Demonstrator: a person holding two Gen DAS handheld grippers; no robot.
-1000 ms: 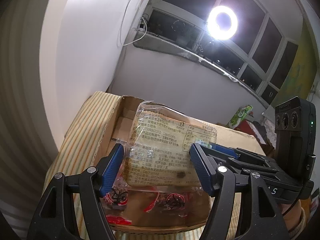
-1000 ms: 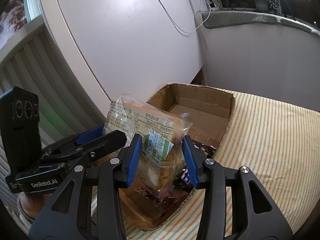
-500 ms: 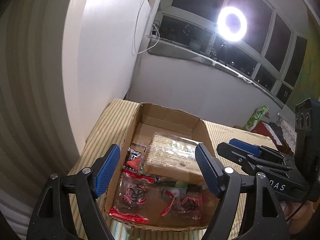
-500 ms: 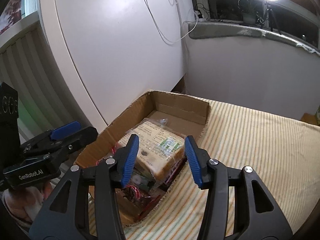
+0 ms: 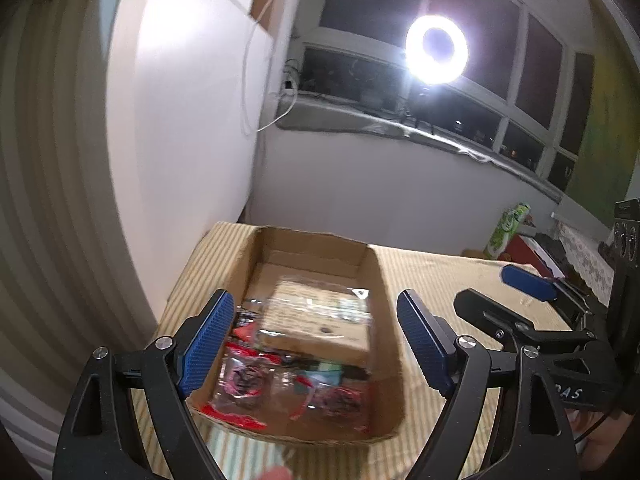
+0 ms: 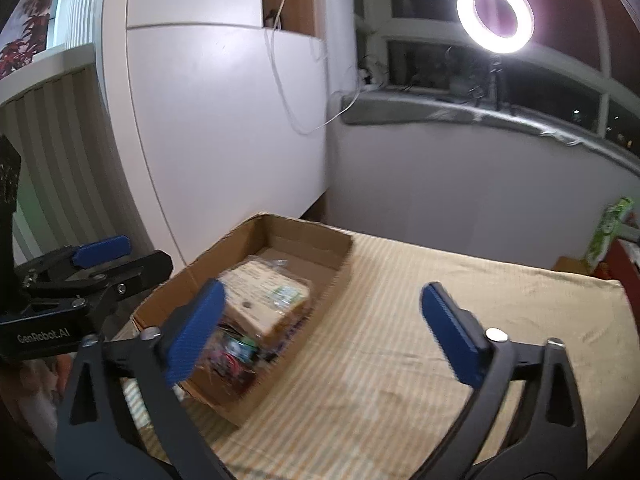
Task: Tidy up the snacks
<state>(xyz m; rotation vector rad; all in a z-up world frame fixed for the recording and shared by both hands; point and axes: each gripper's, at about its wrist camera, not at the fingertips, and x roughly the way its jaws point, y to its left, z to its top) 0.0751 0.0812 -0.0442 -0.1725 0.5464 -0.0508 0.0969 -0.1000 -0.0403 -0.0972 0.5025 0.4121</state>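
1. In the cardboard box (image 5: pixel 380 280) on the striped tabletop (image 6: pixel 420 340) lies the bread packet (image 5: pixel 316 320), flat on top of the red-printed snack packets (image 5: pixel 244 380); both views are motion-blurred, so the small print is unreadable.
2. Left tongs (image 5: pixel 316 344) — spread wide and empty, hovering above the box. Right tongs (image 6: pixel 324 328) — spread wide and empty, poised over the box's right wall and the cloth.
3. Risk: the bread packet sits high on a loose, slippery pile; a low pass of either tool could catch its film and drag it over the wall.
4. Change from one second earlier: both tongs then pinched the packet upright above the box; it now rests inside, and both tools have let go and drawn back.
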